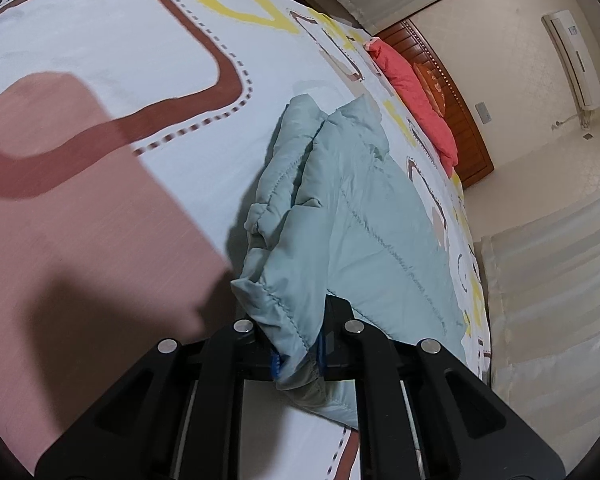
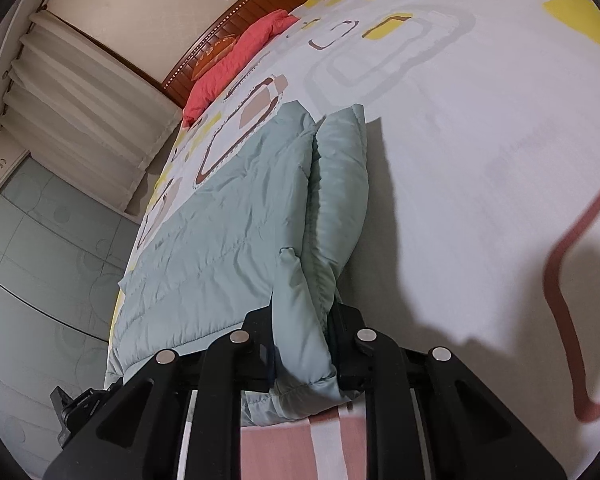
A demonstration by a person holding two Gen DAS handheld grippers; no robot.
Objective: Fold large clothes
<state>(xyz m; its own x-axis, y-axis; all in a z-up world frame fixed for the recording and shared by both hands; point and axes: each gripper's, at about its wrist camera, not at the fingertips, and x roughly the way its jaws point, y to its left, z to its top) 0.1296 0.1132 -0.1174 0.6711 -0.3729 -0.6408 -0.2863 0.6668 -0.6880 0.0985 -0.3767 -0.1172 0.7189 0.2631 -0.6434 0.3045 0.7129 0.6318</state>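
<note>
Here, both tools tilt downward over the bed (image 1: pixel 112 60): the left tool (image 1: pixel 298 354) and right tool (image 2: pixel 302 356) are each clamped on the near hem of a pale green quilted jacket (image 1: pixel 364 216). Its long axis runs toward the wooden headboard (image 1: pixel 456 104). Only the right view shows the tiled floor (image 2: pixel 40 272).

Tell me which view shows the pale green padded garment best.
The right wrist view: the pale green padded garment lies spread across the bed's edge, with its folded-up edge clamped in the right gripper. The left wrist view shows the garment more bunched, its stitched hem clamped in the left gripper.
</note>
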